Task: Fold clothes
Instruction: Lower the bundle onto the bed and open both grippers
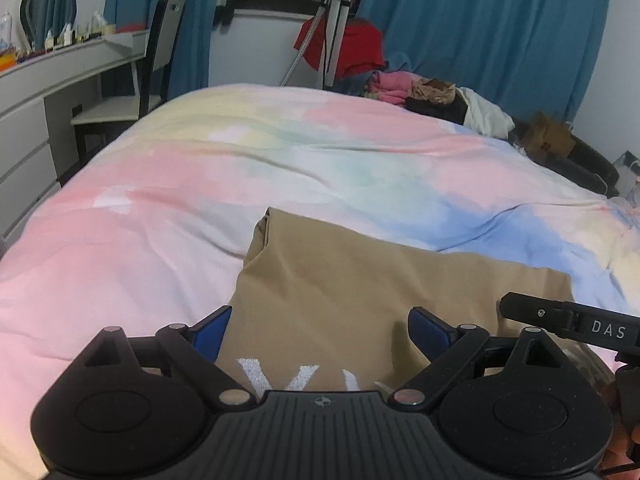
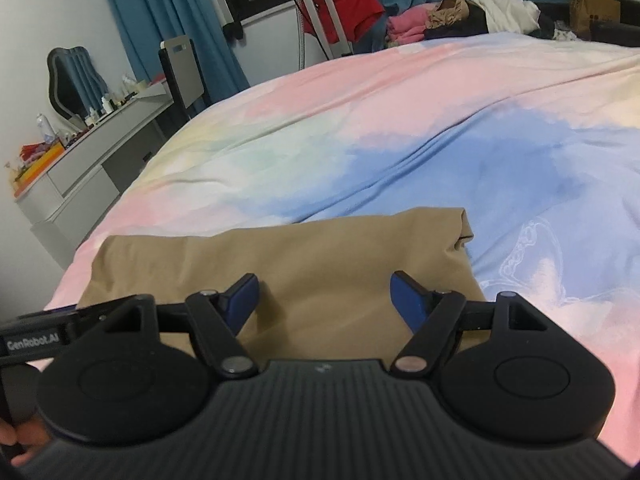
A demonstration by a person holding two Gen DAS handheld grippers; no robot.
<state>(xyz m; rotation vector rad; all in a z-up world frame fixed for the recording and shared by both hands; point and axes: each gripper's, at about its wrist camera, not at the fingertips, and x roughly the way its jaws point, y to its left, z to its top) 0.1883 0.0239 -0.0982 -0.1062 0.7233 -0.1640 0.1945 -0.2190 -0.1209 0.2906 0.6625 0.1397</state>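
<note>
- Your left tool [image 1: 320, 330] stood wide open over the tan shirt [image 1: 360, 280], holding nothing.
- Your right tool [image 2: 324, 294] also gaped, empty.
- The shirt lay folded on the bed [image 1: 200, 184].

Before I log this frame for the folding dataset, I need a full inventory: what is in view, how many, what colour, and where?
Tan garment: 1, tan with white lettering, folded on the near part of the bed.
Bedspread: 1, pastel pink, blue and yellow, covering the bed.
Clothes pile: 1, pink, tan, black and white, far edge of the bed.
Red cloth: 1, red, behind the tripod.
Tripod: 1, silver, beyond the bed.
Curtains: blue, back wall.
Desk: 1, grey, left of the bed.
Chair: 1, black and grey, at the desk.
Paper bag: 1, brown, far right.
Left gripper: open, over the garment.
Right gripper: open, over the garment.
</note>
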